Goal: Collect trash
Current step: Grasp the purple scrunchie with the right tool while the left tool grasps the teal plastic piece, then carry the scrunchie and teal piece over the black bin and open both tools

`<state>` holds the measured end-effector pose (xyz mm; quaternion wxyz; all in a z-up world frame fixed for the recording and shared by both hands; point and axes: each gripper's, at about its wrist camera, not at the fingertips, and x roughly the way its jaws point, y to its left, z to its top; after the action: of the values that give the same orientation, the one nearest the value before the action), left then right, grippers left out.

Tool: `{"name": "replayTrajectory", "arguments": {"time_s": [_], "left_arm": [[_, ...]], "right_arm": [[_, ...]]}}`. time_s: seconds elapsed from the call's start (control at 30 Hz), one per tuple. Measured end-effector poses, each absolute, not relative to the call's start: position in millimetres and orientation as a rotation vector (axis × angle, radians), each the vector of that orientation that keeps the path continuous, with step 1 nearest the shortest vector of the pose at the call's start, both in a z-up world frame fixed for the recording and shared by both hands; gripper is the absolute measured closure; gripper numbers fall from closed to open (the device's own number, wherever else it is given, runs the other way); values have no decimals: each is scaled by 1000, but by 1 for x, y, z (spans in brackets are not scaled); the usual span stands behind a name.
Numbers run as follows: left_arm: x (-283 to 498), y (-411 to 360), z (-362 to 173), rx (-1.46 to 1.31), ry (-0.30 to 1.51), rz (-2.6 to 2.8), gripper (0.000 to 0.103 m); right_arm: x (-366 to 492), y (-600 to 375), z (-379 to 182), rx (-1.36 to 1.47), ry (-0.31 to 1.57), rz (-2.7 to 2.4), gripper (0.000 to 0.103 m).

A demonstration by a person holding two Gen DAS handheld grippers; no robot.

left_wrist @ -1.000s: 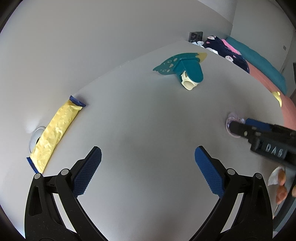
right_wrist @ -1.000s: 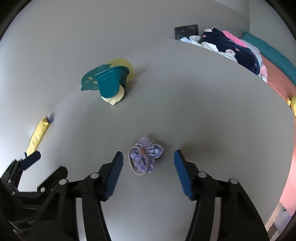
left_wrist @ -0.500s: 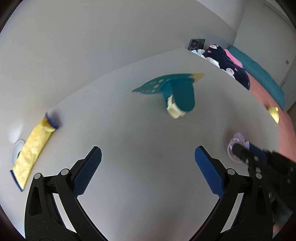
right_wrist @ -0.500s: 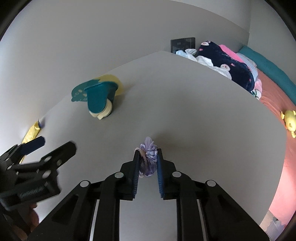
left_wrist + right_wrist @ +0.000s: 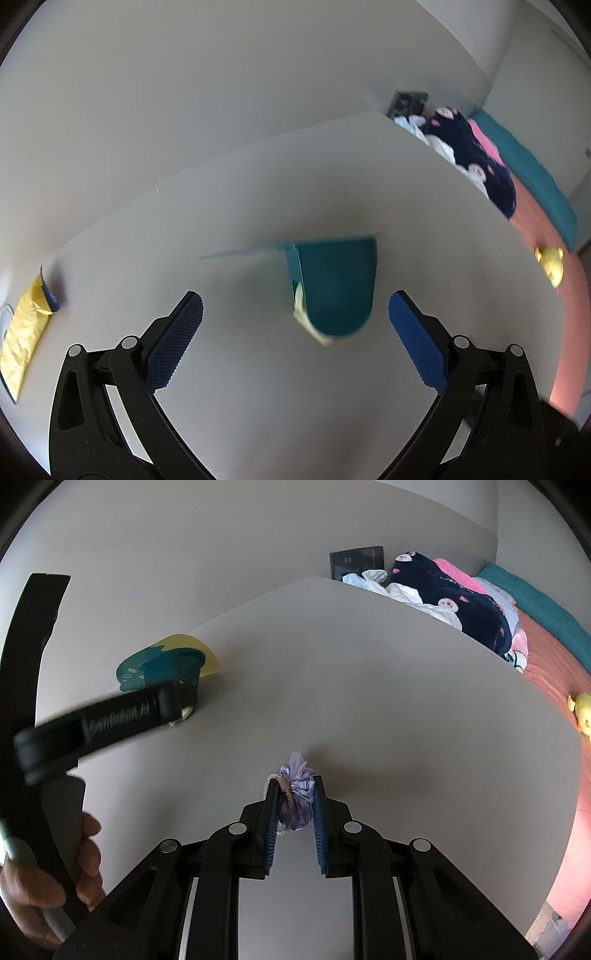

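The right gripper point(image 5: 294, 808) was clamped on a lilac fabric bow point(image 5: 295, 794) just above the white table point(image 5: 369, 701); the left gripper point(image 5: 295, 332) stood wide apart, nothing between its pads, aimed at a blurred teal container point(image 5: 336, 284), perhaps a tipped cup; a yellow wrapper point(image 5: 26, 339) lay far left.

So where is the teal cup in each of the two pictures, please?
Left wrist view: the teal cup lies just right of centre, between the open fingers of the left hand-held gripper.
Right wrist view: upper left, partly behind that gripper.
Shared landmark: the yellow toy at the right edge.
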<state>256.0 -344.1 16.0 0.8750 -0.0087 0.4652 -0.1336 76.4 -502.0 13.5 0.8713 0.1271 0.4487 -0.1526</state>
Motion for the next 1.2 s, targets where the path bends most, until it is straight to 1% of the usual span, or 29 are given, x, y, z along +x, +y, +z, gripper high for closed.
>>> {"name": "replayTrajectory", "arguments": {"time_s": [0.03, 0.1, 0.13, 0.17, 0.2, 0.37, 0.8, 1.2], "left_arm": [[258, -344, 16, -30, 965, -271, 7], [263, -345, 16, -51, 966, -269, 23], [265, -347, 15, -52, 976, -278, 36], [266, -349, 14, -45, 979, -281, 55], [267, -350, 14, -37, 981, -280, 60], [262, -343, 16, -47, 964, -309, 65], [200, -333, 54, 25, 877, -358, 65], [122, -326, 90, 49, 816, -421, 65]], "right_arm": [[76, -501, 13, 269, 938, -319, 84], [75, -502, 13, 272, 936, -314, 84], [74, -503, 13, 274, 937, -311, 84], [74, -503, 13, 275, 937, -310, 84], [74, -503, 13, 275, 938, -309, 84], [72, -505, 14, 275, 938, -313, 84], [30, -492, 43, 280, 889, -322, 84], [-52, -477, 85, 292, 793, -376, 84]]}}
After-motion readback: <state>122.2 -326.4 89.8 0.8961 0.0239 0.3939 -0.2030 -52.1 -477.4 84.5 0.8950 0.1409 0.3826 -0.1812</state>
